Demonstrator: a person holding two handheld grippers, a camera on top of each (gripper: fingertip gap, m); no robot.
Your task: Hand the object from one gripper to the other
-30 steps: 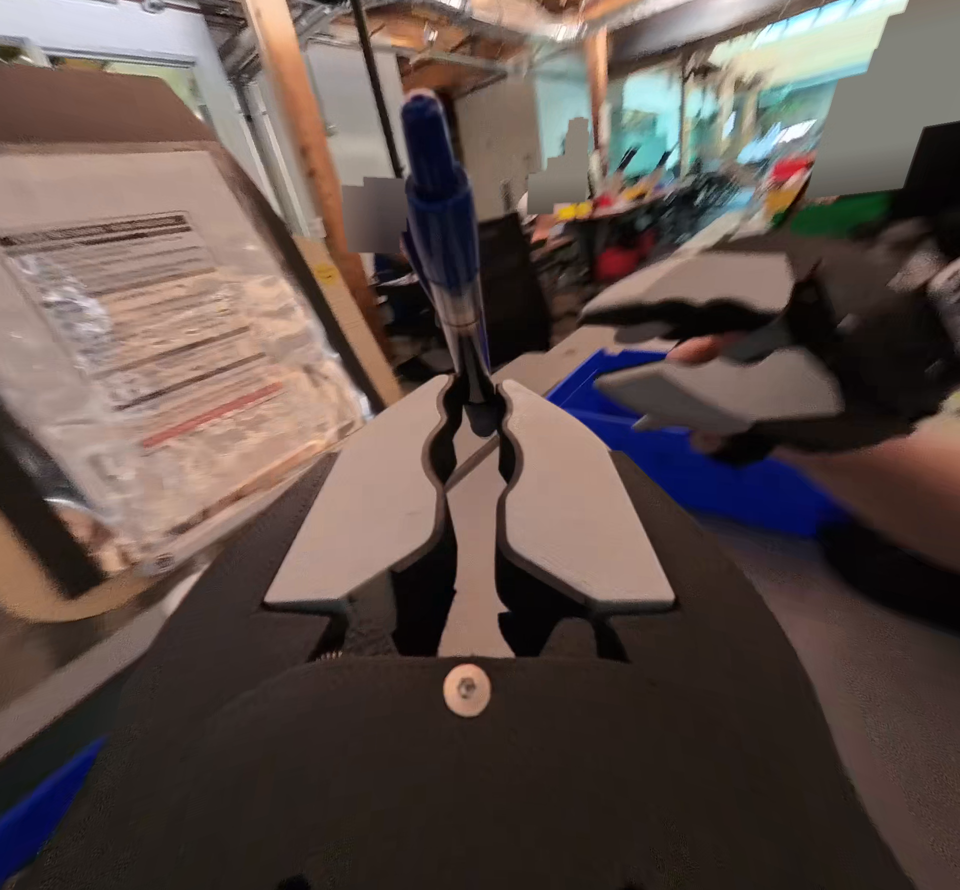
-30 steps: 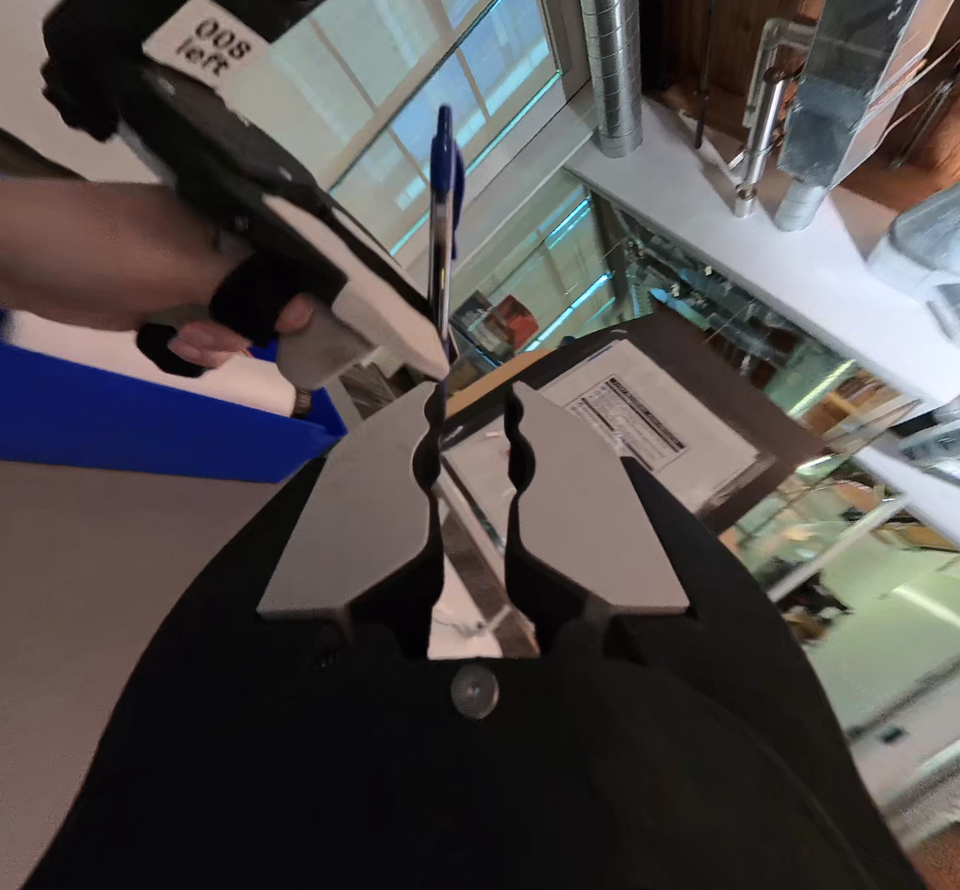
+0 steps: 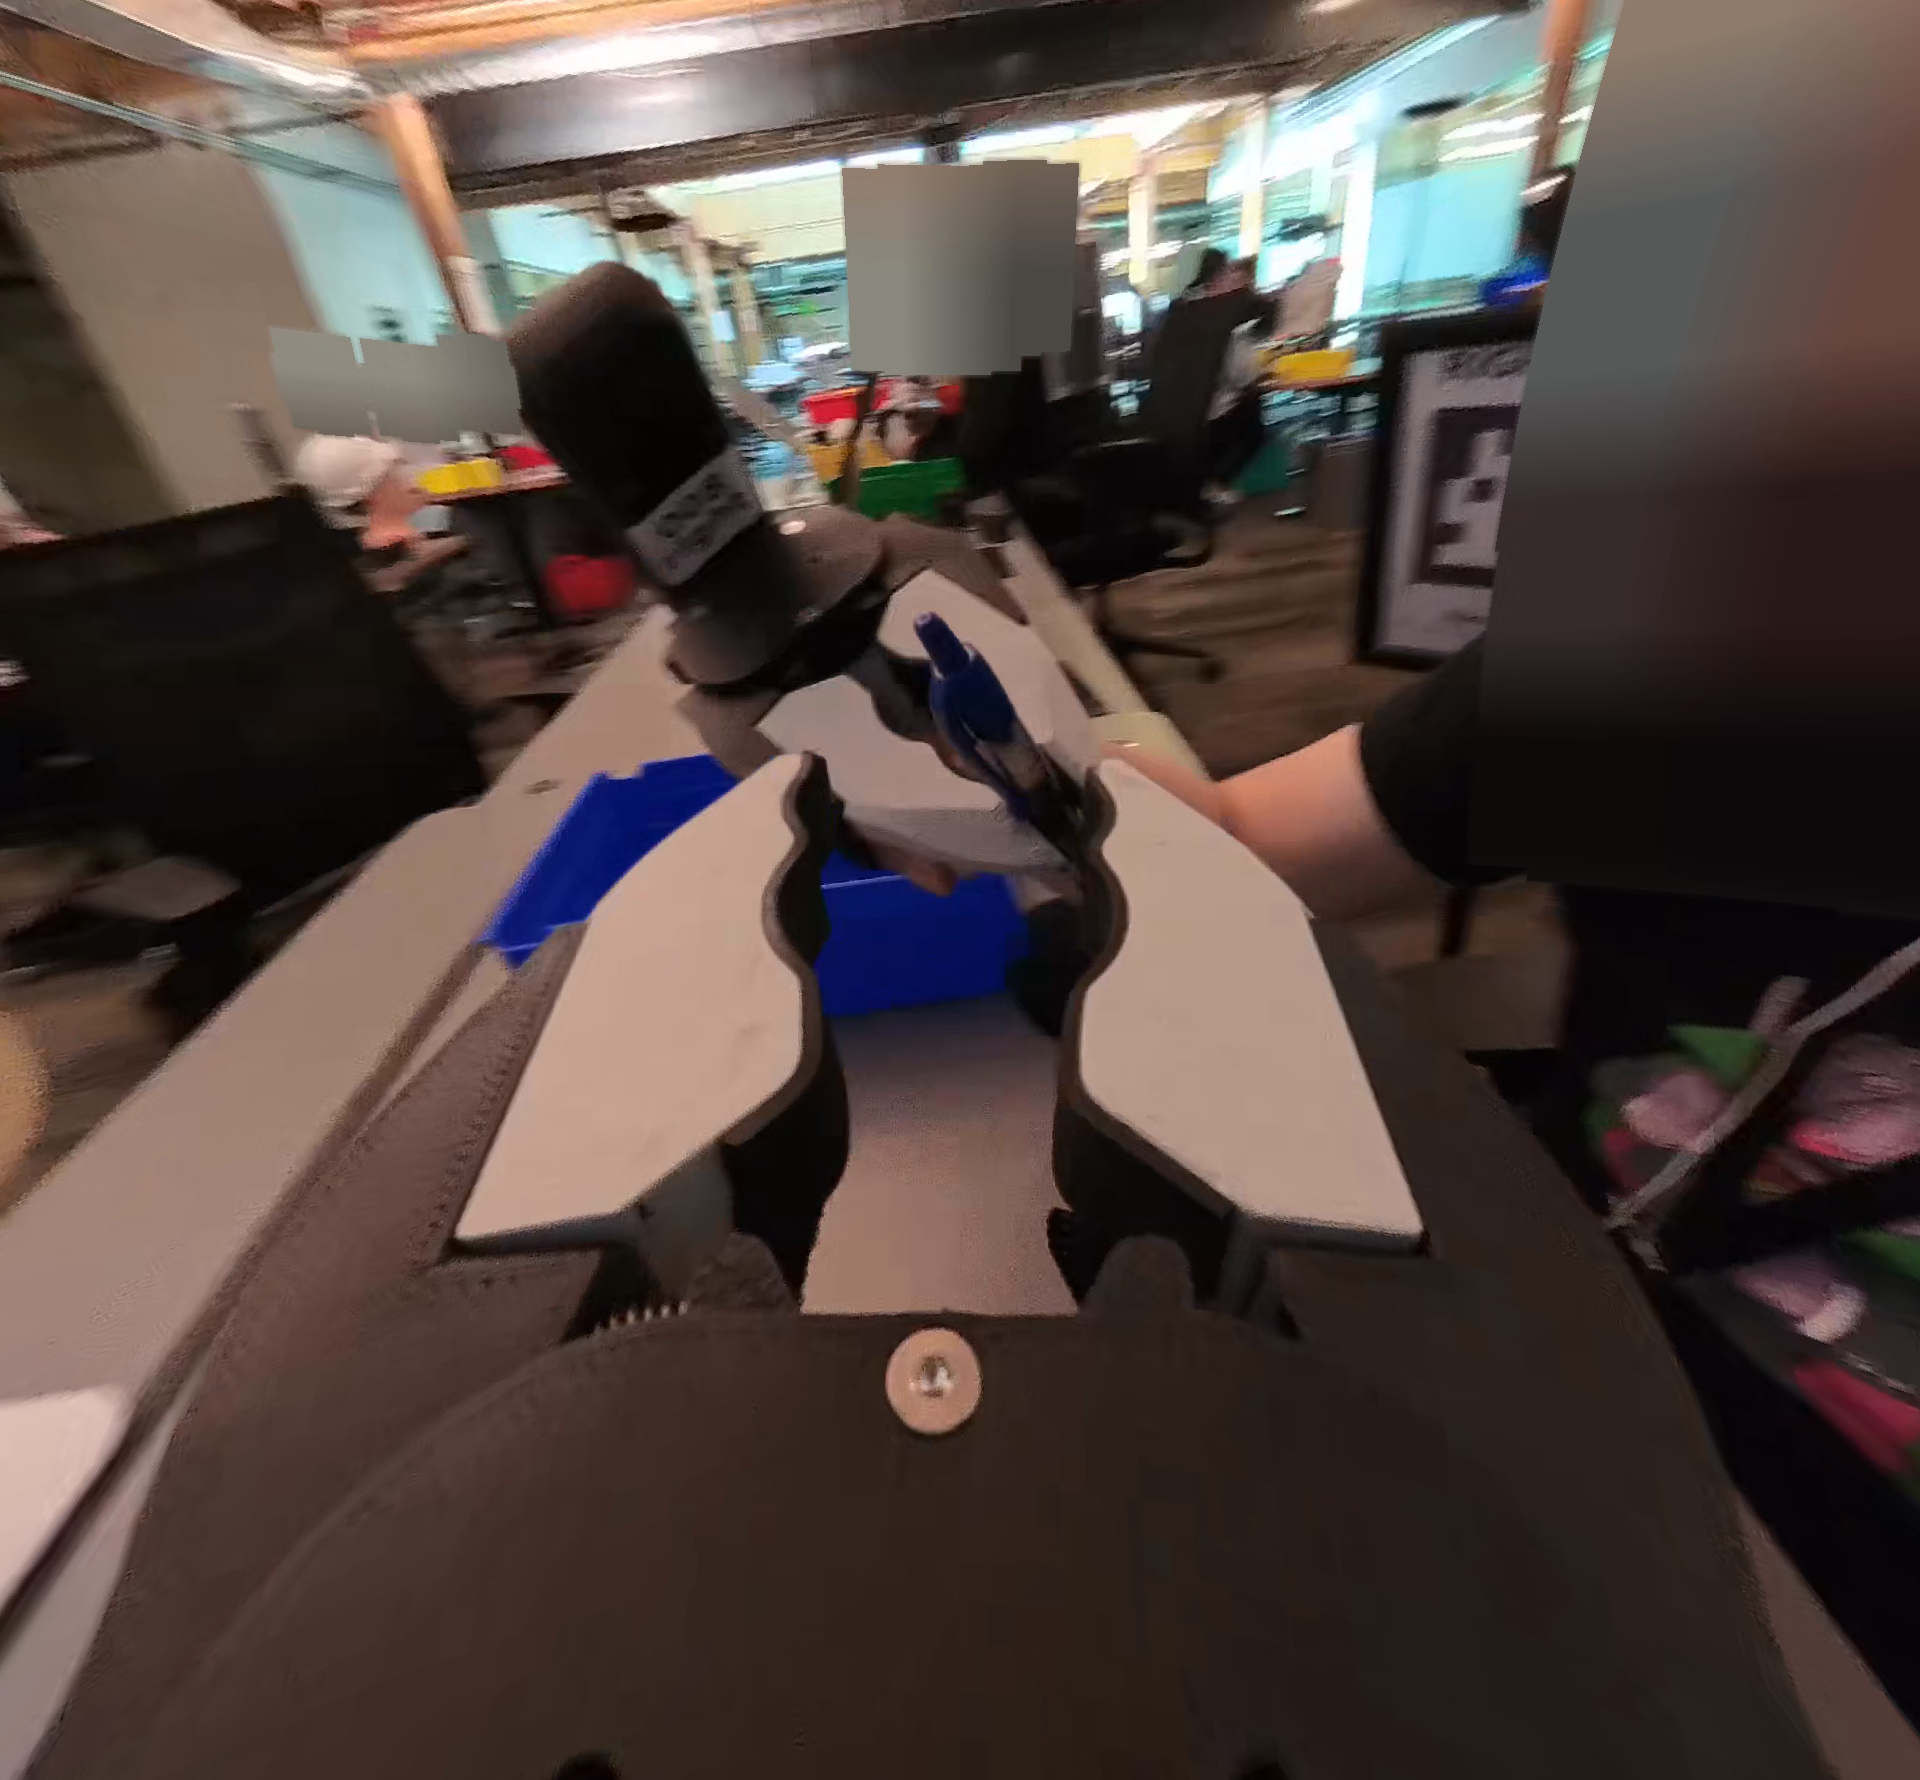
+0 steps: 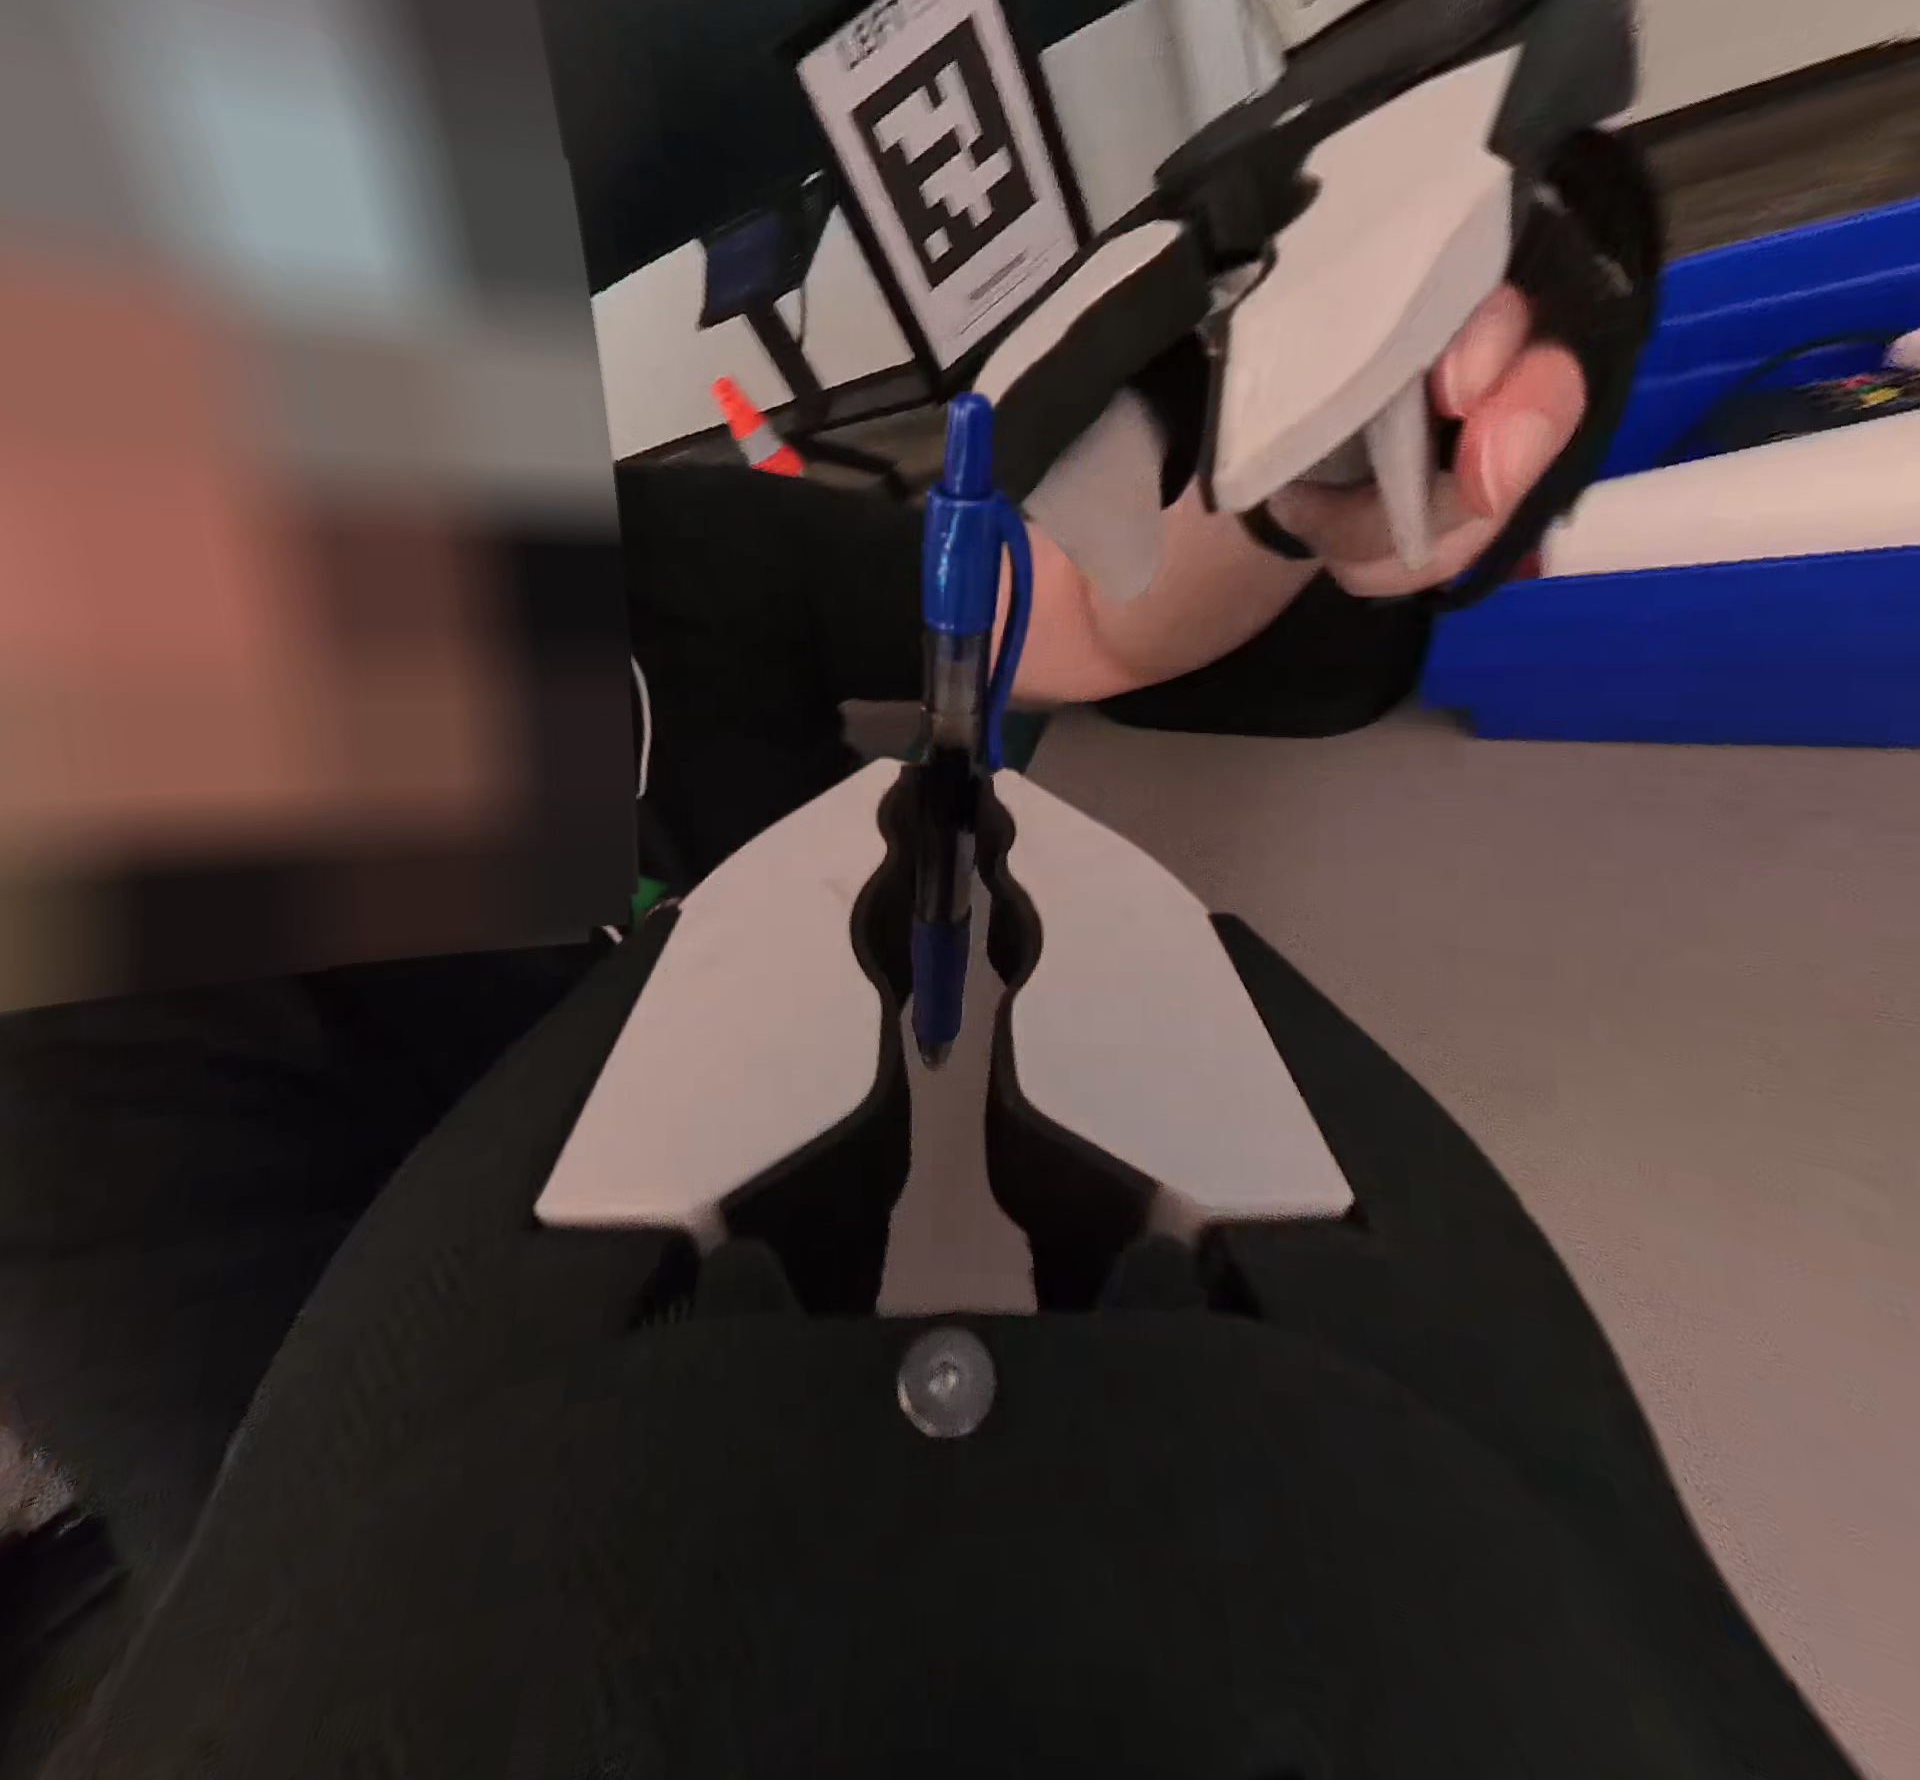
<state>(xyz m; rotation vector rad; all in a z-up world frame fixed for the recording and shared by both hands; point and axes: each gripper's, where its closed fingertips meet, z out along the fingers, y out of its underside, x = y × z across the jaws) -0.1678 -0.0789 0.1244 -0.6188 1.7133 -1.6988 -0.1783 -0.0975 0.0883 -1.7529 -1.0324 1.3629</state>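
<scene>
Grey tabletop (image 4: pixel 1455 951) stretches under both grippers, with a busy workshop of desks and chairs blurred behind it. On that tabletop sits a blue bin (image 3: pixel 883 930), the landmark for everything else. The right gripper (image 4: pixel 948 774) is clamped on the blue pen (image 4: pixel 961 608), which stands up between its fingers with the clip end outward and the tip down in the gap. In the left wrist view this gripper hangs just above the near edge of the bin. The left gripper (image 3: pixel 951 774) has its jaws spread wide with nothing between them; seen from the right wrist view, it sits beside the bin, apart from the pen.
</scene>
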